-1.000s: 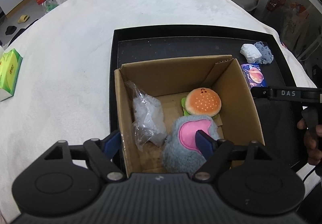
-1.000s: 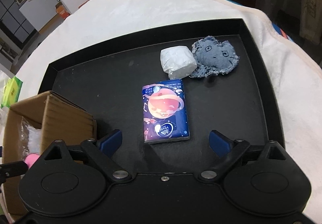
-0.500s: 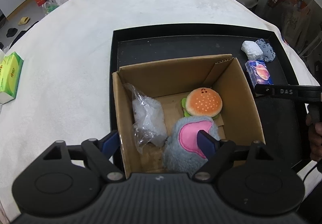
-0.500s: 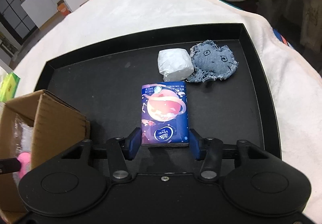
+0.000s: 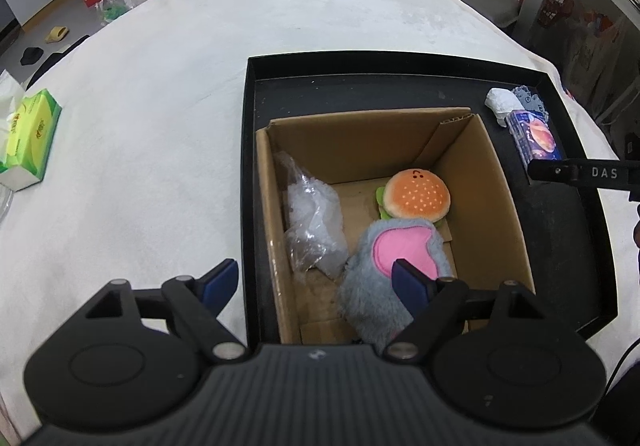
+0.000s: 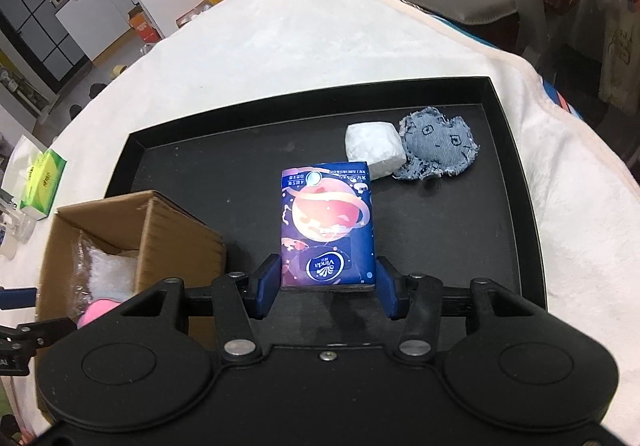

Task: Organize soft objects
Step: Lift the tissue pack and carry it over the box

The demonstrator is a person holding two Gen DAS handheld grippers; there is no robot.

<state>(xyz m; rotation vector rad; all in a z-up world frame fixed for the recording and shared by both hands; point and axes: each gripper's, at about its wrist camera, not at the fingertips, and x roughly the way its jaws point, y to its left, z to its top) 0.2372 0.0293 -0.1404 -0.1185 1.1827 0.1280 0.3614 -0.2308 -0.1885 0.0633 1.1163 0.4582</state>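
Observation:
My right gripper (image 6: 326,286) is shut on a blue tissue pack (image 6: 326,221) with a planet print, held a little above the black tray (image 6: 516,181). The pack also shows in the left wrist view (image 5: 536,135). A white wad (image 6: 374,147) and a denim patch (image 6: 440,149) lie on the tray beyond it. A cardboard box (image 5: 492,181) stands in the tray and holds a burger plush (image 5: 416,193), a grey and pink plush (image 5: 384,278) and a clear plastic bag (image 5: 314,217). My left gripper (image 5: 316,282) is open and empty over the box's near edge.
The tray sits on a white cloth-covered table (image 5: 160,105). A green tissue box (image 5: 30,137) lies at the table's far left. Shelves, boxes and clutter stand on the floor beyond the table.
My right gripper closed on the tissue pack and lifted it off the tray. My left gripper stayed open over the box and drew back slightly.

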